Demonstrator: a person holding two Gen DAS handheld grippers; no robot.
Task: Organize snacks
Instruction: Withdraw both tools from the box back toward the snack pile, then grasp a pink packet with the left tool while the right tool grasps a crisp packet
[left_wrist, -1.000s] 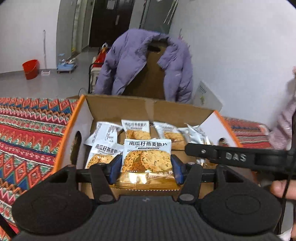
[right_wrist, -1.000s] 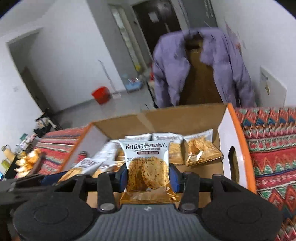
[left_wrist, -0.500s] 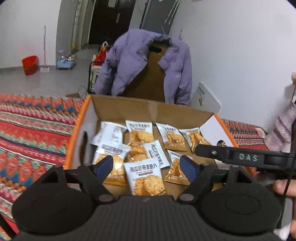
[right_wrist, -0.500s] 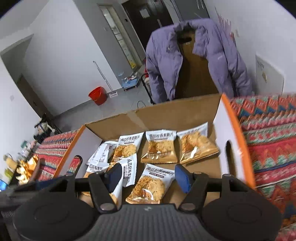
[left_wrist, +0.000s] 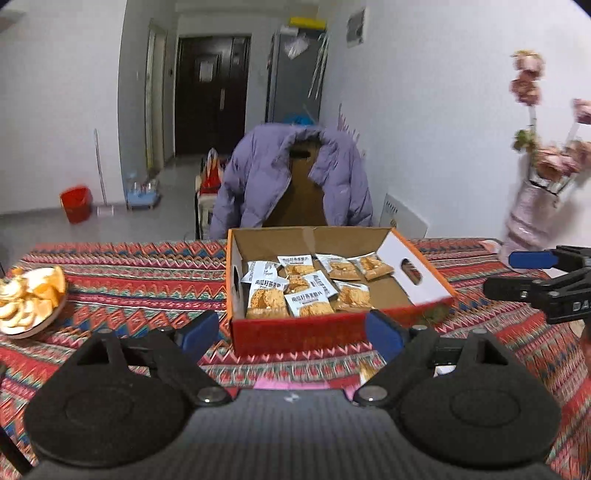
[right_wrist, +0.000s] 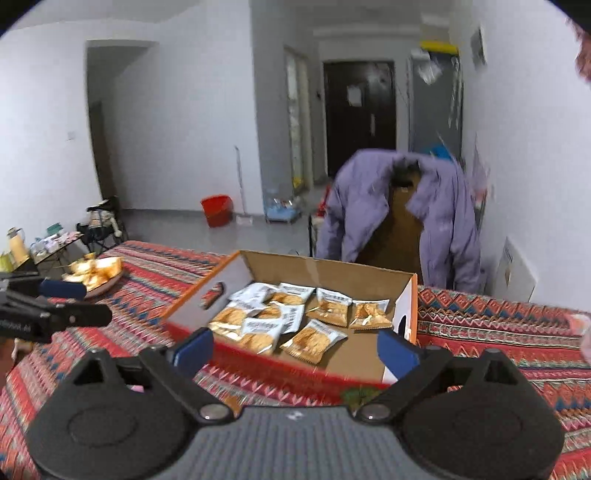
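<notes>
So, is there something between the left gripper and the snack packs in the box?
Yes. The box's red front wall stands between the open left gripper and the snack packs. Nothing covers the box from above.

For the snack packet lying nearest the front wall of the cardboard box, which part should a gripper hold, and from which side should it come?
Probably from above: the white-and-gold snack packet lies flat on the floor of the orange-edged cardboard box, and the red front wall blocks a low approach. Pinch it across its two long side edges; the right gripper, open, is nearest.
</notes>
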